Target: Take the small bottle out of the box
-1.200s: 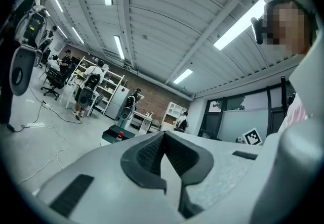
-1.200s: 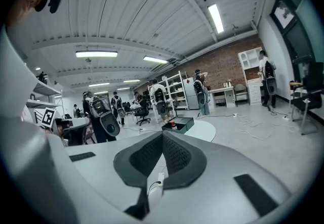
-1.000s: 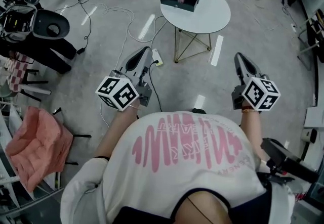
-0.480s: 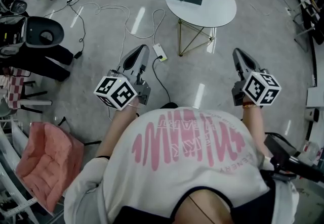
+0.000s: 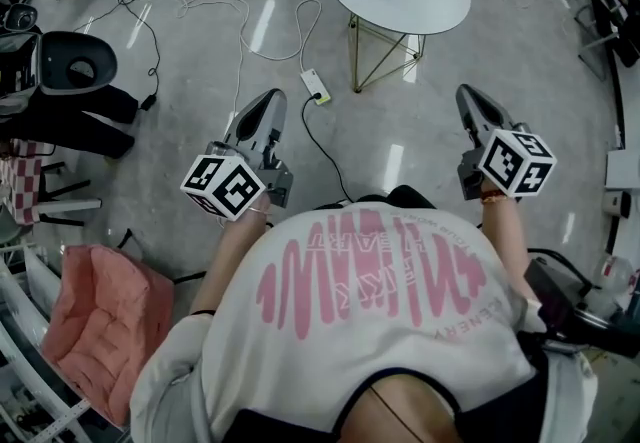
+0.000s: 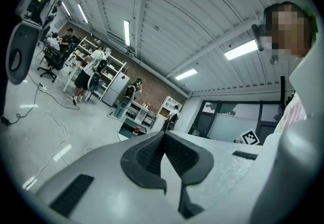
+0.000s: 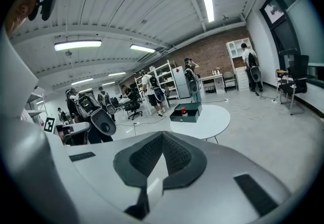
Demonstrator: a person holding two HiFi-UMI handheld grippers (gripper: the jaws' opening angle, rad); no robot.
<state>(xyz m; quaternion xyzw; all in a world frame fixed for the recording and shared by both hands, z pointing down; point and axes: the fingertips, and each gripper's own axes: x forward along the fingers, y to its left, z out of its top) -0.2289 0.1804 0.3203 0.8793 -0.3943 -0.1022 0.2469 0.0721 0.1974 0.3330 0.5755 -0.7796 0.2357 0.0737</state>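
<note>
A pink cushion point(image 5: 98, 319) lies near left; a white power strip point(image 5: 313, 86) (its cable looping far left) rests on the floor point(image 5: 170, 136).

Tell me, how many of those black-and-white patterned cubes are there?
2. The left cube rides on the left claw; the right cube rides on the right claw. None seems hidden.

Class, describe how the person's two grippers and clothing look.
The left claw and right claw are grey and tapered, each carrying a white cube with black square markers. Dark ribbed pads line them. The person wears a white short-sleeved T-shirt with pink lettering.
</note>
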